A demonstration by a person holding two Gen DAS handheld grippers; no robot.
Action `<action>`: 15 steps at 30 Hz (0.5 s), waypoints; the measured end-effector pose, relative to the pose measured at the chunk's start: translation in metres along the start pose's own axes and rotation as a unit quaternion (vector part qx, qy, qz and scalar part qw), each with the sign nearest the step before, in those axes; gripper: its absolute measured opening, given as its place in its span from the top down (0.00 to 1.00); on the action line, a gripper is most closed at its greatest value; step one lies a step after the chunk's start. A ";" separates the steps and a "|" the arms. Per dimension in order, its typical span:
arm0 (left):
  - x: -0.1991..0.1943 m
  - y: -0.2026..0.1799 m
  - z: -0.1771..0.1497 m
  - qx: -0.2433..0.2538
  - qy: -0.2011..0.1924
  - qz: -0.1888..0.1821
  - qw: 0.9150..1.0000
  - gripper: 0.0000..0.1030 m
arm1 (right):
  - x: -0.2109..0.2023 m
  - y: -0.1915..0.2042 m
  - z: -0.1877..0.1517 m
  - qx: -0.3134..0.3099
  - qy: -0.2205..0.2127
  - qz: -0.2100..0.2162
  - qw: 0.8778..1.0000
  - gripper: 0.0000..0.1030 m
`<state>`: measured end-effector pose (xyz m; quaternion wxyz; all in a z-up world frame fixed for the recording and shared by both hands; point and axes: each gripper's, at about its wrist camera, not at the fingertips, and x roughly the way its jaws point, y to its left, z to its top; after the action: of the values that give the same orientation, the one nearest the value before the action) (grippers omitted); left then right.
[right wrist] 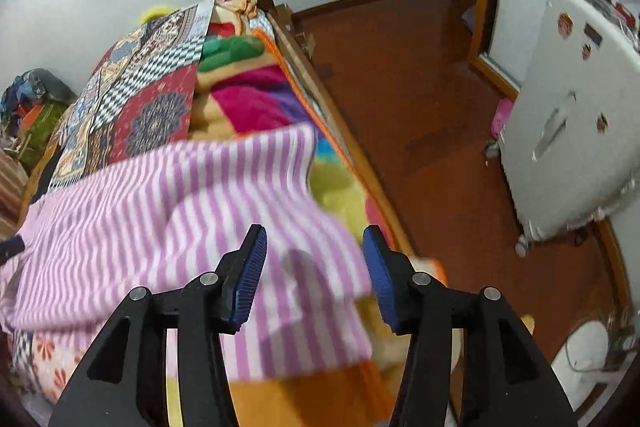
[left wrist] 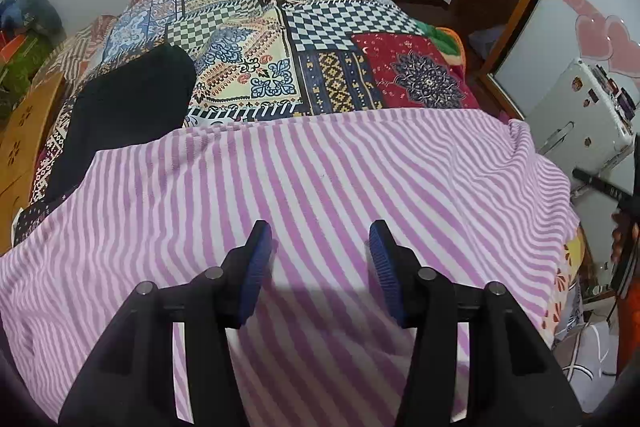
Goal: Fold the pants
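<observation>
Soft, light striped pants [left wrist: 320, 179] lie on the bed [left wrist: 280, 39]; grip their edge. Both grippers' fingers [left wrist: 256, 259] [right wrist: 250, 275] are spread, empty.

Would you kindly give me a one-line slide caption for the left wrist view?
Open left gripper poised over pink-striped pants spread across a patchwork bedspread.

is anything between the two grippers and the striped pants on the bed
Nothing visible. The left gripper hangs open directly over the striped pants, and the right gripper is open above their edge. The black garment lies beyond, off to the side.
</observation>
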<state>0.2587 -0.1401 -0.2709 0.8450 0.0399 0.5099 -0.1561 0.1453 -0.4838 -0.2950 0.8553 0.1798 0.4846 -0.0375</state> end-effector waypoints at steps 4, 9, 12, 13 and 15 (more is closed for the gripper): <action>-0.009 -0.001 -0.005 -0.006 -0.005 -0.002 1.000 0.51 | 0.015 -0.004 -0.013 0.036 0.020 0.014 0.999 0.48; -0.016 0.002 -0.012 -0.005 -0.008 0.011 1.000 0.51 | 0.033 -0.011 -0.017 0.081 0.025 0.038 0.996 0.48; -0.017 0.005 -0.015 -0.012 -0.008 0.014 1.000 0.51 | 0.041 -0.009 -0.013 0.092 0.022 0.049 0.994 0.48; -0.018 0.006 -0.016 -0.014 -0.008 0.014 1.000 0.51 | 0.043 -0.008 -0.012 0.094 0.020 0.054 0.994 0.50; -0.017 0.009 -0.017 -0.018 -0.007 0.015 1.000 0.51 | 0.042 -0.005 -0.011 0.090 0.008 0.055 0.994 0.62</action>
<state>0.2396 -0.1240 -0.2647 0.8515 0.0309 0.5060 -0.1342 0.1568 -0.4799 -0.3368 0.8325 0.2825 0.4755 -0.0321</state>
